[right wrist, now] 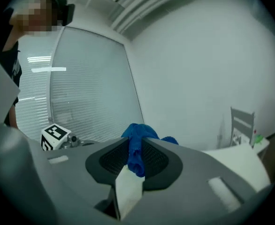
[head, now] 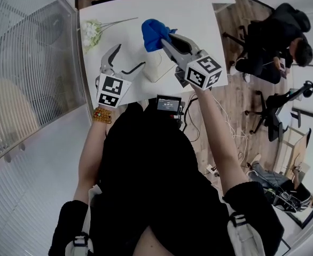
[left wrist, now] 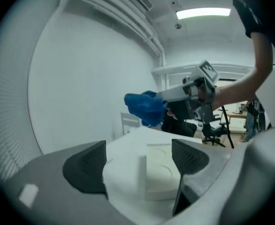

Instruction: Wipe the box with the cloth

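The blue cloth (head: 154, 33) is pinched between the closed jaws of the right tool (head: 166, 40) and bunches past its tips. The white box (head: 157, 68) lies just below it, ahead of the left tool (head: 128, 57), whose jaws stand wide and empty. Unsteadied, the box could skid under a wipe, or the thinly pinched cloth could slip free. Under both tools is a white surface (head: 199, 15) with flowers (head: 91, 32). To their right are a wood floor (head: 236, 97) and a seated person (head: 276, 39).

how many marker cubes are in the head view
2. One marker cube sits on the left gripper, open over the table beside the white box; the other on the right gripper, which pinches the blue cloth. None looks hidden.
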